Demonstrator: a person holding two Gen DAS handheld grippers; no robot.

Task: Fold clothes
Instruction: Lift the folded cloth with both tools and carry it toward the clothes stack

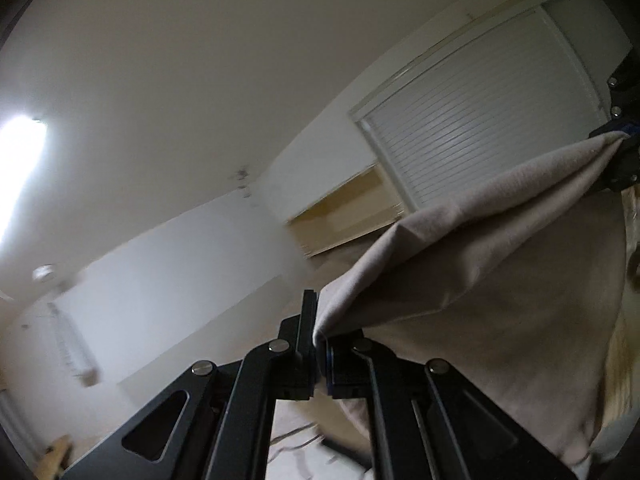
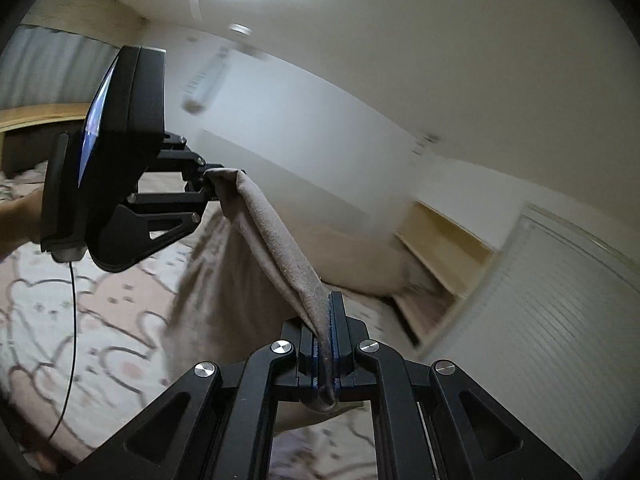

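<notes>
Right wrist view: right gripper (image 2: 326, 344) and left gripper (image 2: 206, 186) each clamp a corner of the beige soft fabric garment (image 2: 276, 240); keep its edge taut between them, level, so it hangs flat.

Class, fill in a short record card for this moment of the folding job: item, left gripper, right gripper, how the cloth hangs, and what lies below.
item: beige cloth
left gripper: shut on one corner of the cloth
right gripper: shut on another edge of the cloth
how the cloth hangs: top edge stretched between the two grippers, the rest drooping below
what lies below: bed cover with a cartoon animal print
</notes>
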